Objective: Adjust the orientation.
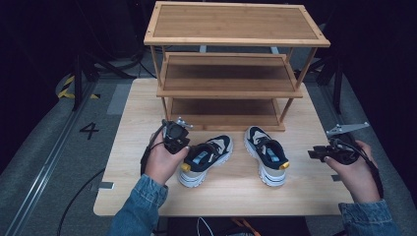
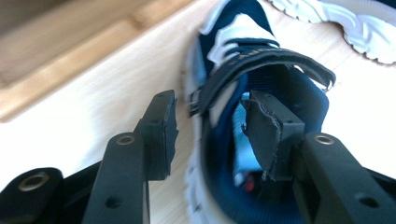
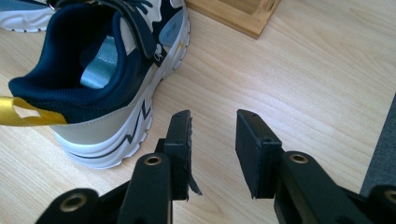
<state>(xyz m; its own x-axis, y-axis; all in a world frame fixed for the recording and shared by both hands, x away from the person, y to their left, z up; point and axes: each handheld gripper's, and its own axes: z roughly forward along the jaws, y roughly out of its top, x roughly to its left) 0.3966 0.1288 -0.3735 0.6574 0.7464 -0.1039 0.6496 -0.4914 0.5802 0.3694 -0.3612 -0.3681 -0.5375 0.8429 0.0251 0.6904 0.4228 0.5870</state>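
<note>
Standing at the far edge of the pale wooden table (image 1: pixel 147 196) is the biggest thing here, a three-tier bamboo shoe rack (image 1: pixel 228 66), its shelves bare and its lowest tier just behind the two shoes. In front of it lie a pair of navy, white and beige sneakers: the left sneaker (image 1: pixel 206 158) angled with its toe toward the rack and its heel toward the person, the right sneaker (image 1: pixel 268 155) beside it and apart, toe also toward the rack. The left gripper (image 1: pixel 176 140) sits at the heel side of the left sneaker; in its own view the jaws stand partly apart and straddle the shoe's near wall, one pad outside on the table side and the other pad (image 2: pixel 264 135) down inside the opening, and I cannot see either pressing on the fabric, so I judge nothing is held yet. The right gripper (image 3: pixel 212 149) hovers over bare wood to the right of the right sneaker (image 3: pixel 93 84), jaws partly spread with nothing between them. Smallest are the yellow heel loops (image 3: pixel 23 114) and the strap (image 2: pixel 261 63) across the left shoe's tongue. The risk, as I judge it, lies in a shallow bite: the padded collar is soft, so closing near its rim could let the shoe fold, tip and slip free on the lift, or the inner pad could snag the strap and drag the sneaker sideways into its mate.
</note>
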